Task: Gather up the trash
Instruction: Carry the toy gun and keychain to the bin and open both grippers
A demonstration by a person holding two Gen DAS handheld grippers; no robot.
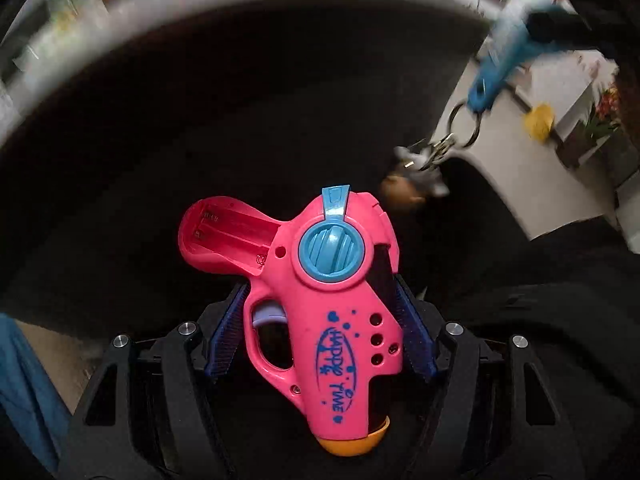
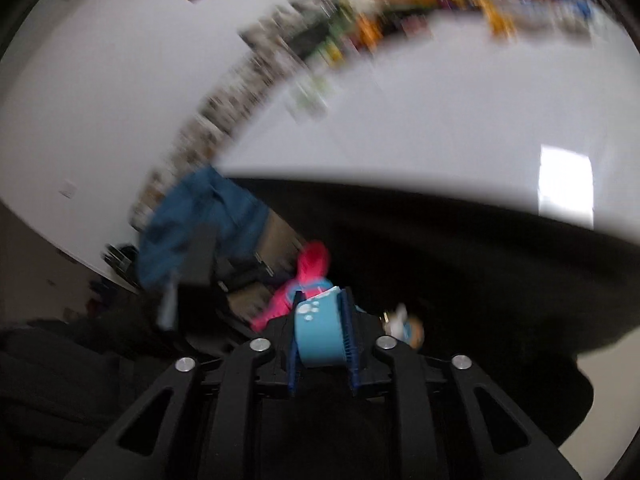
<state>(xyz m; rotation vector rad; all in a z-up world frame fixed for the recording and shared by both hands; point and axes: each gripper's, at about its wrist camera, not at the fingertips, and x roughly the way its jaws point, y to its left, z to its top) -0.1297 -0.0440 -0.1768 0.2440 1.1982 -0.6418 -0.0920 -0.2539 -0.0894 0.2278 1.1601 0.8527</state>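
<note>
Far left in the left wrist view, a blue sleeve (image 1: 24, 392) is seen by the edge. Center, the pink toy gun (image 1: 320, 292) is clamped across its body by the left gripper (image 1: 320, 332), jaws spread wide bc the toy is wide; battery bay is left open, lid missing, so prob junk. It's held right over the black trash bag (image 1: 200, 120), likely for a drop. To the right, a blue keychain (image 1: 496, 76) w/ rings and a small figure is pinched narrowly by the right gripper (image 2: 322, 328) above the same bag, white table (image 1: 520, 168) behind. Release looks next, imo.
</note>
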